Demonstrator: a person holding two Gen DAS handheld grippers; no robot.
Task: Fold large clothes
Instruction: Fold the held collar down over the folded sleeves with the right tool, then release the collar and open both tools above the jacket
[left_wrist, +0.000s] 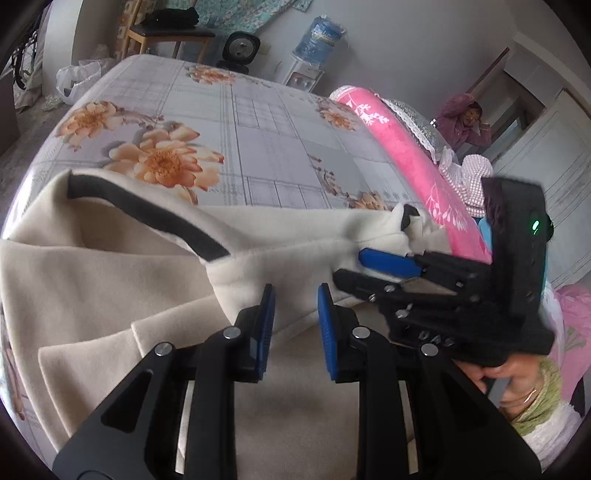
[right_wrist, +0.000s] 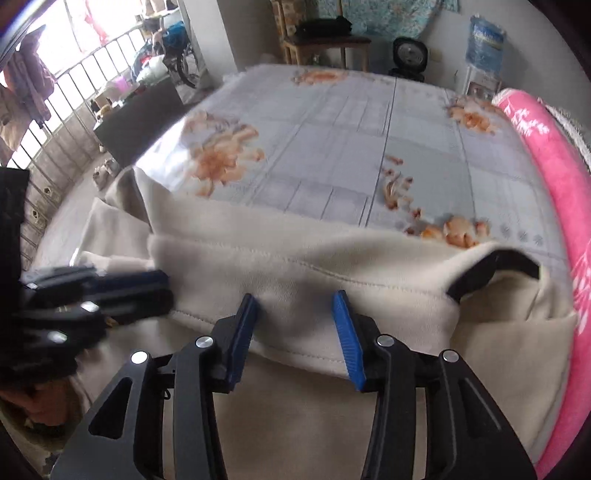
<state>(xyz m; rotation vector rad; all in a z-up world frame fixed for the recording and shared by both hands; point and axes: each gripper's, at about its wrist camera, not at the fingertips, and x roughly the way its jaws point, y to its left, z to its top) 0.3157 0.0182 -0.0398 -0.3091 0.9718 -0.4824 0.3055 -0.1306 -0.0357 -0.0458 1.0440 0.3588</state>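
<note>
1. My left claw stands narrowly open. Nothing is between its pads; they hang just over the coat.
2. My right claw stands about half open, its jaws astride a stitched fold of the coat. The pads do not appear to press on the cloth, so I hold nothing. No earlier view is available to show jaw motion.
3. The two claws are close together over the same fold.
4. The coat, cream with a dark collar lining, lies in soft heaps on the near edge of the bed. A pink blanket lies beyond.
5. Handling, as judged: thick, soft, fairly heavy cloth. It will sag and drag, not slip.
6. Recommended grip: the stitched hem or edge, one claw at each end.
</note>
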